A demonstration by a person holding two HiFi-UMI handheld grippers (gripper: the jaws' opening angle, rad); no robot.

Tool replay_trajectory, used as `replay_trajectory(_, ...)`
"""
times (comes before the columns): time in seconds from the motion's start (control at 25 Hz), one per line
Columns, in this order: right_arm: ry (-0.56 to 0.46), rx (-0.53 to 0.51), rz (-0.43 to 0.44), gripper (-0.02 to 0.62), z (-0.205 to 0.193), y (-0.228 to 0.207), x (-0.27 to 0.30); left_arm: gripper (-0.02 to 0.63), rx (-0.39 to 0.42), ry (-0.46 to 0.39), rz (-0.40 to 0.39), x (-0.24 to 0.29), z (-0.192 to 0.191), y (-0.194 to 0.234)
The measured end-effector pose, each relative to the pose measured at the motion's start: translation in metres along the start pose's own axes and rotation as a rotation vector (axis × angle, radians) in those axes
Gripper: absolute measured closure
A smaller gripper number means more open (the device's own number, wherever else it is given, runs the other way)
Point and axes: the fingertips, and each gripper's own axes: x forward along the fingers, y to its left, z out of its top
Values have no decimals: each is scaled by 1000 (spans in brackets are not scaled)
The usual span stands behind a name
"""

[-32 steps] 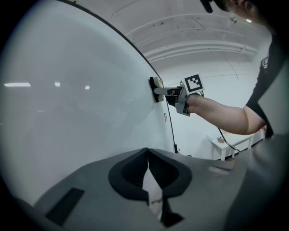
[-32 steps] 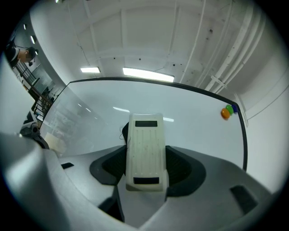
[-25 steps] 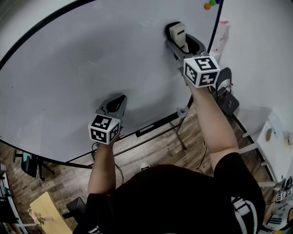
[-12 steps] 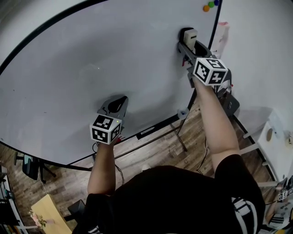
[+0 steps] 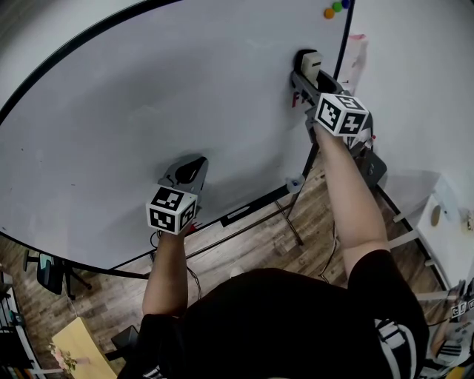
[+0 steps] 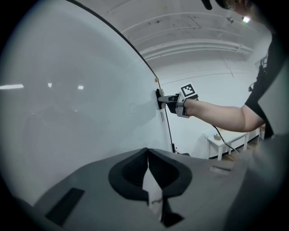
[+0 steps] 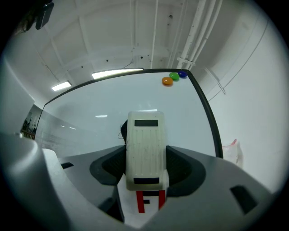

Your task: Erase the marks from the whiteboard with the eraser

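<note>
The right claw point(image 5: 306, 74) pinches the white eraser point(image 5: 309, 63) against the whiteboard point(image 5: 148, 111) by its right edge, below three coloured magnets point(image 5: 335, 8). The left claw point(image 5: 189, 170) is pressed together, empty, at the board's near part.

1. Whiteboard point(image 5: 148, 111): smooth, glossy white face that mirrors the ceiling lights; dark matt rim.
2. Eraser point(image 7: 144, 144): cream plastic, matt, finely ribbed back.
3. Left gripper point(image 6: 148, 158): matt grey plastic shell.
4. Magnets point(image 7: 168, 81), top right corner of the board: glossy.
5. Floor point(image 5: 252, 244): wood planks.
</note>
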Motion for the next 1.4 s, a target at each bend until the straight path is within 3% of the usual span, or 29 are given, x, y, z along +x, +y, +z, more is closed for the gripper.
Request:
replay_trajectory(0.68,14,-5,-12,348,7,10,4,591,-13,3,-1,-2,-5,0)
replay_trajectory(1.4,-27,-301,63,348,34,102,14,591,-25,-1,3,-2,-6,-7)
